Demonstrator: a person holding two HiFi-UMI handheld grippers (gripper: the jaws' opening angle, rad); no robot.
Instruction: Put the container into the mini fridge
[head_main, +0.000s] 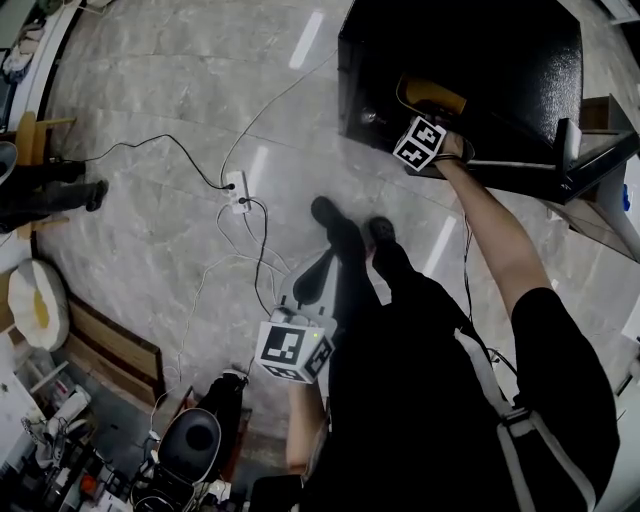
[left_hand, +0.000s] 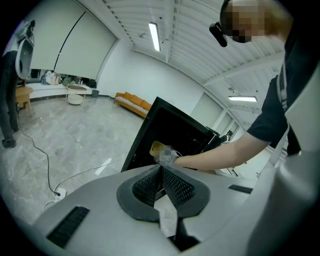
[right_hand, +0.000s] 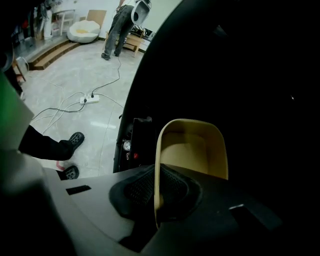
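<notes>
Head view, fridge: the black mini fridge stands on the floor at upper right, with its dark opening toward the person.
Head view, right arm: the arm is stretched out, and the right gripper holds the yellow container at the fridge's mouth.
Head view, left arm: the left gripper hangs low beside the person's leg, well apart from the fridge. A power strip and its cables lie on the floor.
Left gripper view, jaws: they are together, with no object seen between the pads. The fridge and the outstretched arm show beyond them.
Right gripper view, jaws: they are clamped on one thin side wall of the container, which points open and empty into the dark interior.
Right gripper view, placement: no shelf can be made out in the darkness.
Step in hand: inserting the container, judged well along but not yet set down.
Technique: hold the clamp firm and carry the container in level and clear of the frame. Part the jaws only once its base is felt to rest.
</notes>
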